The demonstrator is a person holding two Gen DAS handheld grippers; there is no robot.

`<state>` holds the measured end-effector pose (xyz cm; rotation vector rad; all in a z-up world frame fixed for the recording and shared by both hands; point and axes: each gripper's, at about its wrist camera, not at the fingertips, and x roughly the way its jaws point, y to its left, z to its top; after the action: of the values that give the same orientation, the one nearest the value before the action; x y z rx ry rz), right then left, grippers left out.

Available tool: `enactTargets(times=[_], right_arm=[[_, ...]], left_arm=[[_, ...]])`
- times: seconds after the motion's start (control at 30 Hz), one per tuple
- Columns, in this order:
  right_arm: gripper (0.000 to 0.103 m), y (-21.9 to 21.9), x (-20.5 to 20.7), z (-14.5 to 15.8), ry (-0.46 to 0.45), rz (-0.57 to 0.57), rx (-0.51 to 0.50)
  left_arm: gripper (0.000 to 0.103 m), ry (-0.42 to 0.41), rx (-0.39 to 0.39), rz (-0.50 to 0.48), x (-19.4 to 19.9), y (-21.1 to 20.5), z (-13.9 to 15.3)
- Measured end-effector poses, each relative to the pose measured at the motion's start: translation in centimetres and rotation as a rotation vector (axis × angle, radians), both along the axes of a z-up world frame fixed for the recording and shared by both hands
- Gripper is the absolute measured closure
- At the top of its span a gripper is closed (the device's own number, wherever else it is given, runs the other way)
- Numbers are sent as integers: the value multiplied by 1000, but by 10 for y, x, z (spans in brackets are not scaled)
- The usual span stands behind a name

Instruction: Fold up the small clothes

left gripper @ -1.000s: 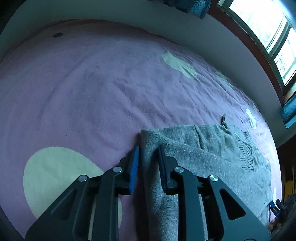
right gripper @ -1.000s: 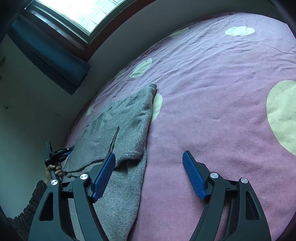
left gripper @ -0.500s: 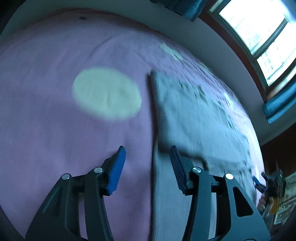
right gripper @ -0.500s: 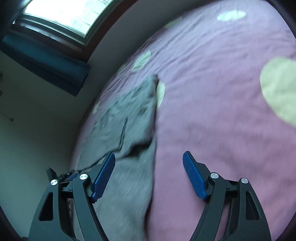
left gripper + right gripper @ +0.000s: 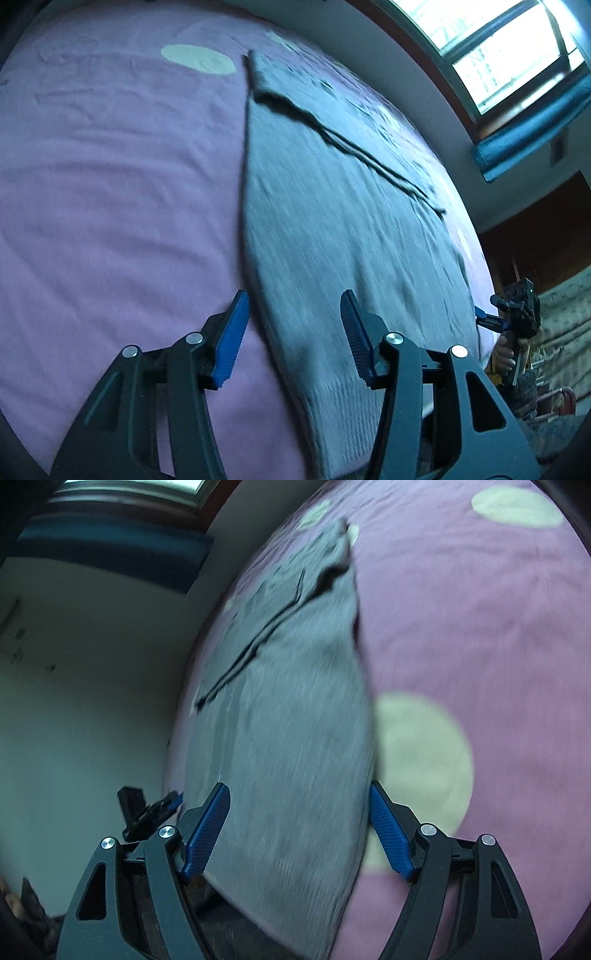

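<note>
Two grippers, both with jaws apart and nothing pinched: the left gripper (image 5: 293,325) hung over the sweater's near left edge, one pad over sheet and one over knit, and the right gripper (image 5: 299,823) straddled the near end from the other side, jaws wide. The sweater (image 5: 332,206) lay lengthwise on the bed (image 5: 110,184), already narrowed into a long strip, with a folded flap (image 5: 354,144) making a diagonal ridge toward the far end. My worry was that the soft, floppy grey knit would slide on the smooth purple sheet, so a grab that caught only the top layer could peel the strip open, or a lopsided lift could skew the fold. The sheet was lightly wrinkled with pale round spots (image 5: 421,764); both views were motion-blurred, so the hem's layers were hard to tell apart.
</note>
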<state>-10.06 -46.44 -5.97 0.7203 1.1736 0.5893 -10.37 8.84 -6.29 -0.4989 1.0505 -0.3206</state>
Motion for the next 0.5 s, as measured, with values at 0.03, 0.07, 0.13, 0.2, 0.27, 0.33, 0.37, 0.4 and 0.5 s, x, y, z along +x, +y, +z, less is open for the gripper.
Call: enactTargets(times=[0.03, 0.07, 0.13, 0.2, 0.27, 0.33, 0.37, 0.4, 0.5], right_arm=[[28, 2, -7, 0, 2, 10, -1], [28, 4, -15, 0, 3, 18, 3], [28, 5, -26, 0, 11, 24, 15], [28, 6, -36, 0, 19, 28, 18], [28, 9, -44, -1, 25, 31, 24], [28, 9, -50, -2, 28, 30, 36], [28, 10, -52, -2, 31, 33, 39], [28, 10, -55, -2, 32, 37, 40], [28, 20, -54, -1, 19, 70, 18]], left_arm=[[53, -1, -13, -3, -6, -2, 0], [53, 7, -32, -3, -10, -3, -1], [53, 12, -62, 5, -21, -3, -3], [53, 15, -64, -3, -29, -5, -2], [53, 21, -78, -12, -35, -9, -2], [53, 24, -90, -15, -40, -12, -2], [53, 25, -90, -13, -42, -12, -2], [53, 27, -91, -11, -43, -12, -2], [53, 28, -97, -11, -46, -12, -3]])
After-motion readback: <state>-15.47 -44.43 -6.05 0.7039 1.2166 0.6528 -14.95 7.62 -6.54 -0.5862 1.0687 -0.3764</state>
